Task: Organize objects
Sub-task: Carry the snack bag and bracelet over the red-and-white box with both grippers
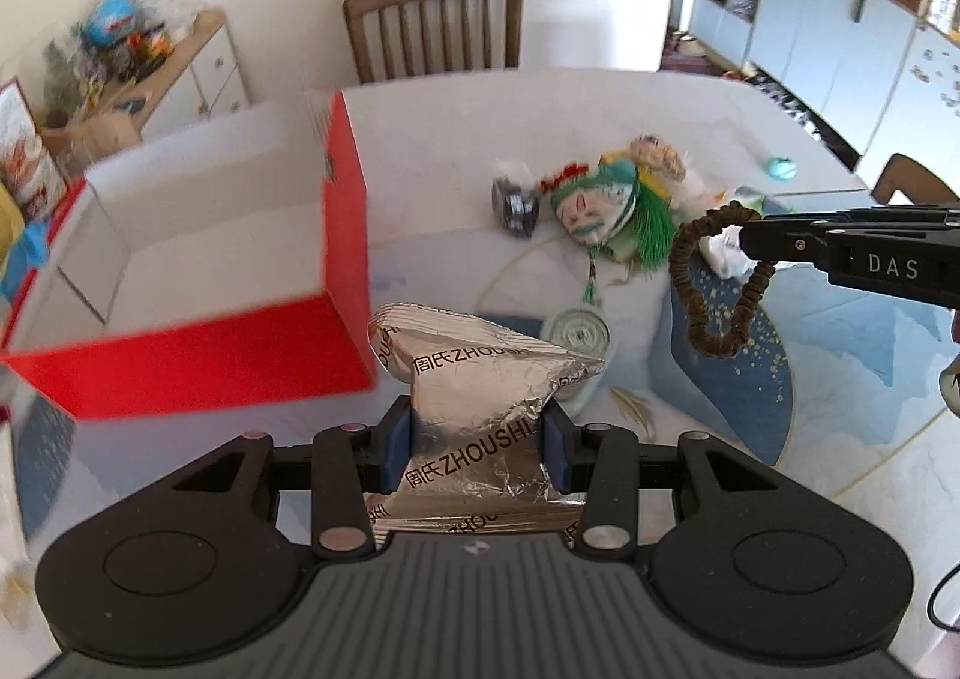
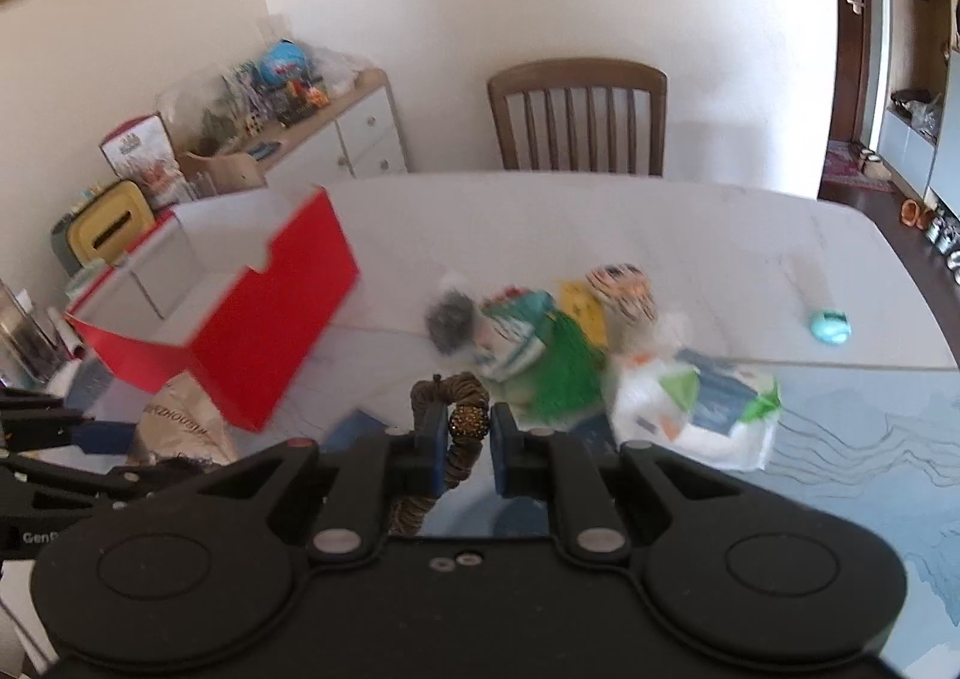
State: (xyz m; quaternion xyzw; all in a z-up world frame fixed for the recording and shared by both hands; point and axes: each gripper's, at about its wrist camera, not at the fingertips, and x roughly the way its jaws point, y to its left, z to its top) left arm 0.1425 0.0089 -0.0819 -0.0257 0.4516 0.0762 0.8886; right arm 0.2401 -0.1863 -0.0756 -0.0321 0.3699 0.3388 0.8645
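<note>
A: What does the left gripper (image 1: 477, 442) have?

B: A crinkled silver foil packet (image 1: 480, 373) printed "ZHOUSHI". The blue pads press into its sides, and the packet is raised above the counter (image 1: 456, 138).

A: And the right gripper (image 2: 470, 430)?

B: Its jaws are closed narrowly on a brown beaded bracelet (image 2: 459, 421), gripping around a gold glittery bead. In the left wrist view the bracelet (image 1: 711, 283) hangs as a loop from the fingertips of the right gripper (image 1: 750, 244), clear of the surface.

A: What lies just beyond the left gripper?

B: A pale rolled coil (image 1: 579, 331) sits on the counter behind the packet, partly hidden by it. To the left stands an open red box (image 1: 345, 235) with a white interior, nothing visible inside it.

A: And further out?

B: Near the middle of the counter lies a painted opera mask (image 1: 591, 214) with a green fringe, and a small dark metallic object (image 1: 513, 202) is just beside it on the left. A white plastic bag (image 2: 696, 415) with green and blue print rests to the right of the mask. A small teal ball (image 2: 830, 326) sits well apart, near the counter's far right edge.

A: Anything past the counter?

B: A wooden chair (image 2: 576, 114) stands at the far side, and a white sideboard (image 2: 360, 132) crowded with clutter is against the wall to the left.
</note>
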